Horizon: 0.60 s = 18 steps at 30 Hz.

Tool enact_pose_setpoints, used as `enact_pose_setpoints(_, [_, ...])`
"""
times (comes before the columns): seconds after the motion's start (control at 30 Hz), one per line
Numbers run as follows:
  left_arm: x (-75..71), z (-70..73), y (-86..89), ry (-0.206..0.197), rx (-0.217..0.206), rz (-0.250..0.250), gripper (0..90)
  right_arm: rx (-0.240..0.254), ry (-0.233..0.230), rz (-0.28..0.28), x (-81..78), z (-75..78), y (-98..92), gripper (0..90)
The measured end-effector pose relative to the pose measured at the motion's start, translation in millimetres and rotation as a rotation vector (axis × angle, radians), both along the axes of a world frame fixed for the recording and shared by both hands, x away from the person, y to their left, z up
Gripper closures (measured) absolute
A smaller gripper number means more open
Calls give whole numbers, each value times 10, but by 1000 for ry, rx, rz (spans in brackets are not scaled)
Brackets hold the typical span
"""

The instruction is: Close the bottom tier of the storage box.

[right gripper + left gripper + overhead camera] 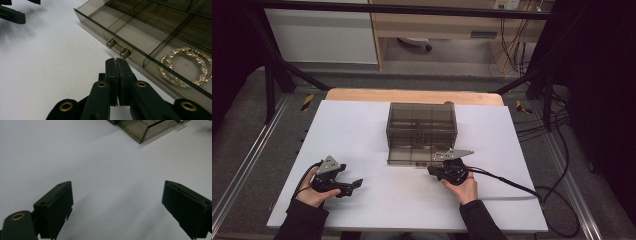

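A smoky see-through drawer box (422,122) stands mid-table with its bottom drawer (412,155) pulled out toward me. In the right gripper view, the drawer (140,32) has several compartments, and gold sparkly bracelets (186,49) lie in one on the right. My right gripper (116,60) is shut with nothing between its jaws, its tips just short of the drawer's small metal handle (118,50). In the high view that right gripper (432,170) sits at the drawer's front right. My left gripper (357,184) rests at the table's left, open and empty, its jaws (117,205) wide apart over bare white surface.
A white sheet (362,130) covers the table, with a wooden strip (412,95) along the far edge. The right gripper's cable (512,182) trails off to the right. A corner of the drawer (143,131) lies far ahead of the left jaws.
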<state>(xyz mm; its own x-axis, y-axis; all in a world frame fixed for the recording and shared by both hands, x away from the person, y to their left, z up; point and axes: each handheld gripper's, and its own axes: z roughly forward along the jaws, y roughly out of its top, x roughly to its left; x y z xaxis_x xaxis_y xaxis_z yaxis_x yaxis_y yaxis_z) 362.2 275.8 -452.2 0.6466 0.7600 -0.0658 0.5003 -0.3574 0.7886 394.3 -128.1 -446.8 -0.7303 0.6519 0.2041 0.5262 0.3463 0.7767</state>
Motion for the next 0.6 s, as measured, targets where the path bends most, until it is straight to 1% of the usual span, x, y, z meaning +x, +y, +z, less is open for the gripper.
enact_pose_setpoints(0.1, [2, 1, 1, 0, -1, 0, 97, -14, 0, -7, 24, -16, 1, 900])
enact_pose_setpoints(0.33, [1, -1, 1, -1, 1, 1, 97, -27, 6, -20, 75, -54, 12, 900])
enact_pose_setpoints(0.6, [3, -4, 5, -1, 1, 3, 97, -39, -2, -29, 122, -78, 15, 900])
